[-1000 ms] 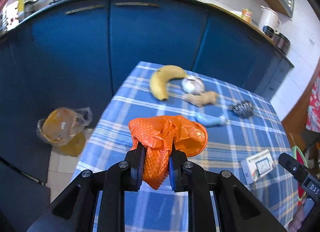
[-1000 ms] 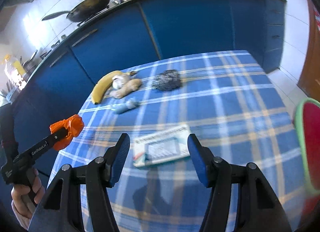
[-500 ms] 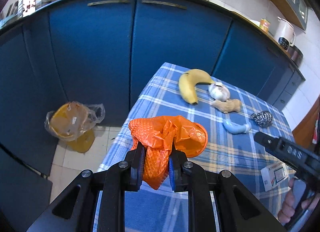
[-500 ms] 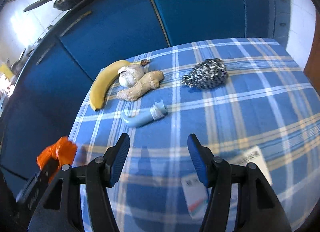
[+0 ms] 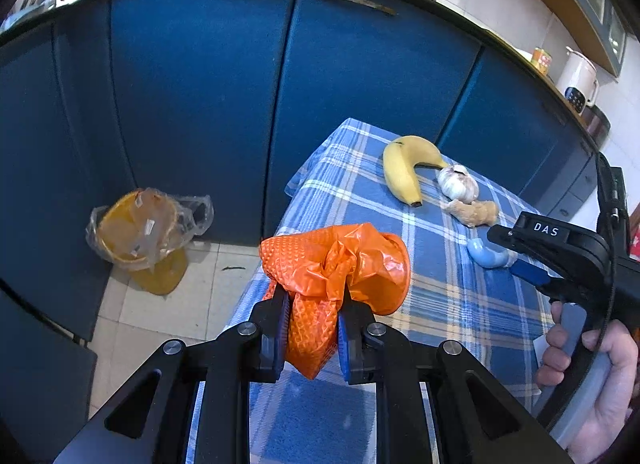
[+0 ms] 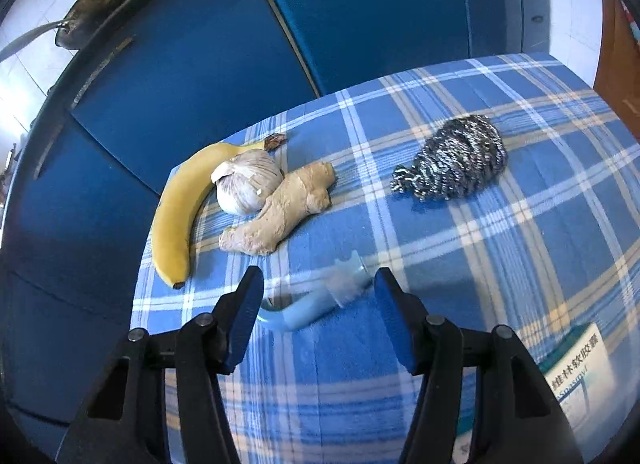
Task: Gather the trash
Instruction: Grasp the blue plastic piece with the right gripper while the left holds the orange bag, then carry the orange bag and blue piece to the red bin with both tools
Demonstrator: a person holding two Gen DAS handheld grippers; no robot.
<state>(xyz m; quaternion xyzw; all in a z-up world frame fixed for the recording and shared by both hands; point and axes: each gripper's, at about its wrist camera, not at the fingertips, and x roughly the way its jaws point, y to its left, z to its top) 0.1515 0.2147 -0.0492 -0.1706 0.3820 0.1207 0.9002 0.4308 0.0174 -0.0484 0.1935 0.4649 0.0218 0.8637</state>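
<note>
My left gripper (image 5: pixel 313 304) is shut on a crumpled orange plastic bag (image 5: pixel 336 260), held over the table's near left edge. A curved light-blue tube with a white end (image 6: pixel 316 302) lies on the blue checked tablecloth (image 6: pixel 460 248); in the left wrist view the light-blue tube (image 5: pixel 489 254) lies under the right gripper's tip. My right gripper (image 6: pixel 318 284) hovers just over it, jaws closing, the tube between the pads with a gap on each side. A hand (image 5: pixel 600 380) holds that gripper's handle.
A banana (image 6: pixel 180 207), garlic bulb (image 6: pixel 248 183), ginger root (image 6: pixel 280 211) and steel scourer (image 6: pixel 452 171) lie further back. A printed box (image 6: pixel 576 372) sits at the right. A yellow bin lined with clear plastic (image 5: pixel 140 232) stands on the floor by blue cabinets (image 5: pixel 200 95).
The right gripper has swept left from the printed box to the light-blue tube and lowered over it. The left gripper drifted left with the orange bag still clamped.
</note>
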